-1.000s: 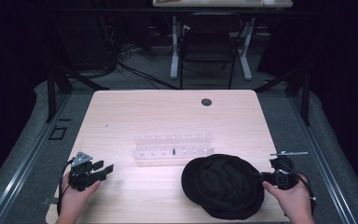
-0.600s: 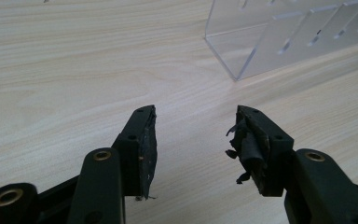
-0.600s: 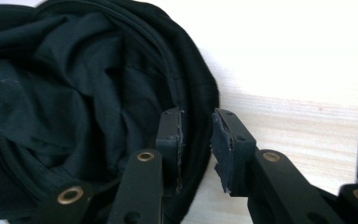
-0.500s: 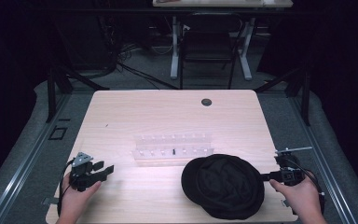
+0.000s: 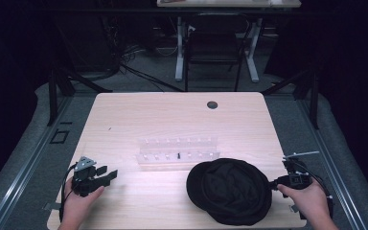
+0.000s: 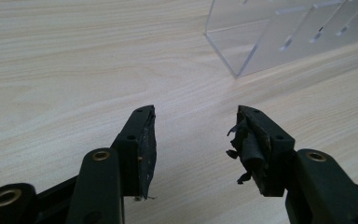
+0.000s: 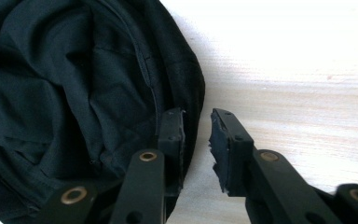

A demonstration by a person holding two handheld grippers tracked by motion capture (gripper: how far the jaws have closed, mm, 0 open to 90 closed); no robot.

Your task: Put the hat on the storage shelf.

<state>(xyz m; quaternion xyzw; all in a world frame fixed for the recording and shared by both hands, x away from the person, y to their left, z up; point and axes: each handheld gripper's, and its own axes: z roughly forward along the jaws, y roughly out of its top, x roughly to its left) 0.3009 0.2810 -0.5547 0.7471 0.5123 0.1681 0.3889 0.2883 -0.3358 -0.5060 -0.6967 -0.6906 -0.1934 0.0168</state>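
Left gripper (image 5: 106, 175): held low over the table's (image 5: 172, 115) near-left part, jaws wide apart with nothing between them; in the left gripper view (image 6: 193, 126) bare wood lay between the worn pads.
Rack (image 5: 178, 150): a clear plastic one at mid-table, right of the left gripper and well apart from it; its corner (image 6: 242, 51) showed ahead of the left jaws.
Cloth (image 5: 230, 190): a black, rumpled heap on the near-right part of the table, just in front of the rack.
Right gripper (image 5: 274, 181): at the cloth's right edge; in the right gripper view (image 7: 197, 122) the jaws stood slightly apart, the left one against the cloth's (image 7: 74, 84) edge, only bare wood in the gap.
Right hand (image 5: 306, 201): at the table's near-right corner.
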